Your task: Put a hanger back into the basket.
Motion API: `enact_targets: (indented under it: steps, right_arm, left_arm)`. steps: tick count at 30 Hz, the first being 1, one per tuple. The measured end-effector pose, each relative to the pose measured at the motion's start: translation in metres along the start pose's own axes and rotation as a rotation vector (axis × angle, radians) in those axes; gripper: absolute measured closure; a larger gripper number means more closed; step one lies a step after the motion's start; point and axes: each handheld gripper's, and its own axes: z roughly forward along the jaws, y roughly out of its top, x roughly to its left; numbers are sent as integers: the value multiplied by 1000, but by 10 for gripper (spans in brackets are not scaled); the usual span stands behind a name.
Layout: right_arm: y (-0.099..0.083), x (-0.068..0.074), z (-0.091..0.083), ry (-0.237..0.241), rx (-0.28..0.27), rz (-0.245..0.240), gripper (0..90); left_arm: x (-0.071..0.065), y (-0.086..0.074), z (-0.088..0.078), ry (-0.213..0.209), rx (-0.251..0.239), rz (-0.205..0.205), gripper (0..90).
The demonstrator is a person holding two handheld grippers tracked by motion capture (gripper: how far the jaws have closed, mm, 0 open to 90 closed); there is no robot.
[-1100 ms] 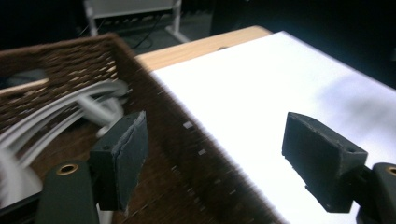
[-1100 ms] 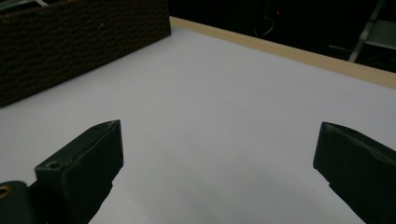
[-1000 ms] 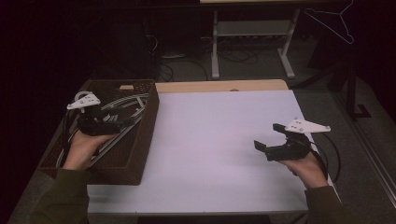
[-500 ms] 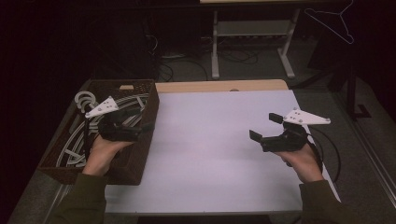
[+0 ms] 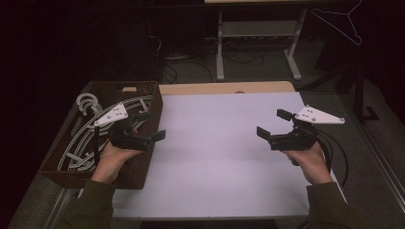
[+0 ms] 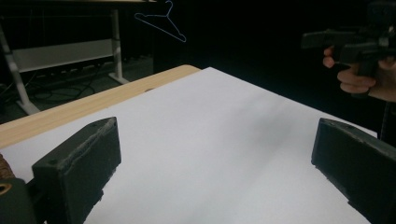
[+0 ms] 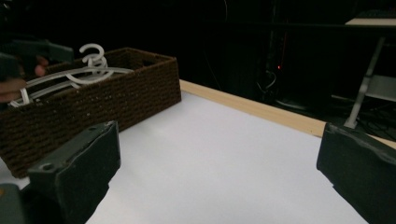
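A dark brown woven basket stands on the table's left side with several white plastic hangers lying in it. My left gripper hovers over the basket's right wall and points toward the white sheet. Its jaws have just been opening and stand open with nothing between them. My right gripper is held above the sheet's right part, open and empty, facing left toward the basket and the hangers.
A wooden table edge runs along the far side of the sheet. Behind it stand a pale table frame and floor cables. A thin wire hanger hangs at the back right. Cables trail from the right gripper.
My left gripper moved right from over the basket's inside to its right wall, and its jaws spread wider. My right gripper rose a little.
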Motion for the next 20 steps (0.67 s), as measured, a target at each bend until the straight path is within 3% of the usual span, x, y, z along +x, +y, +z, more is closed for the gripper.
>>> enact_targets:
  steps: [4, 20]
  right_arm:
    - [2, 0, -2, 4, -30, 0, 0]
    - [4, 1, -3, 18, -39, -9, 0]
  left_arm:
    - [1, -2, -1, 2, -16, 4, 9]
    - [0, -2, -3, -18, -25, 6, 10]
